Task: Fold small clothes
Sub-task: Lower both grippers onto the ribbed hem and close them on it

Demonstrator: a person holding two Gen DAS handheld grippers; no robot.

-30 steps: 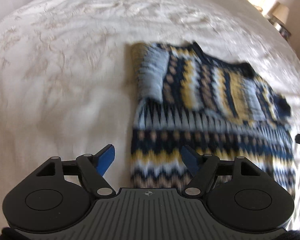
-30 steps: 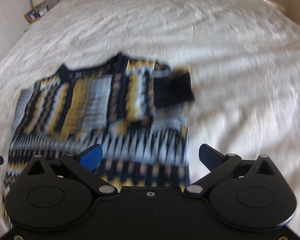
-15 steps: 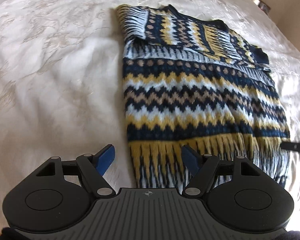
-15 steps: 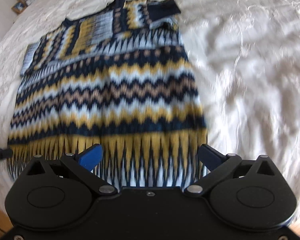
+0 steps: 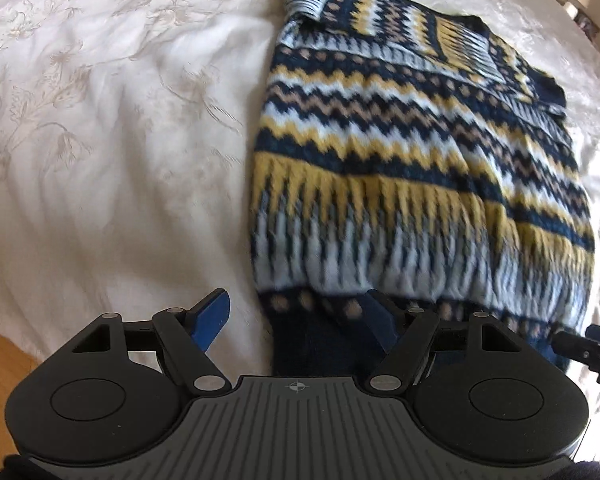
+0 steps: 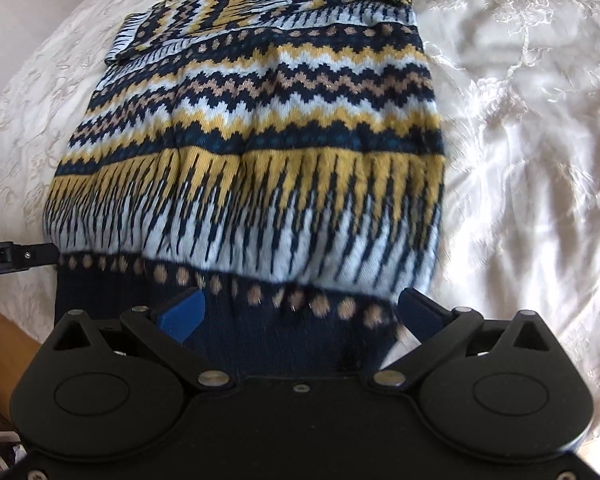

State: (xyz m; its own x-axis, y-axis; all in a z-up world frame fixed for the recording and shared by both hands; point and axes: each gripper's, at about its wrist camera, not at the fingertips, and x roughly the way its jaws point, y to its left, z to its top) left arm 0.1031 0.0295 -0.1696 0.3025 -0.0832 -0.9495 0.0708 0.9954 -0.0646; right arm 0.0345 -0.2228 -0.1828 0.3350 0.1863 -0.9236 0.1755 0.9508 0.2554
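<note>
The left gripper (image 5: 296, 316) is spread wide and holds nothing, its fingers straddling the near left corner of the sweater's (image 5: 400, 168) navy hem. The right gripper (image 6: 300, 314) is equally wide and empty over the hem's right corner; the sweater lies flat on the cream bedspread (image 6: 532, 112), stretching away ahead of both.

free: bedspread (image 5: 120, 140) left/right | obstacle: sweater (image 5: 400, 168) centre
</note>
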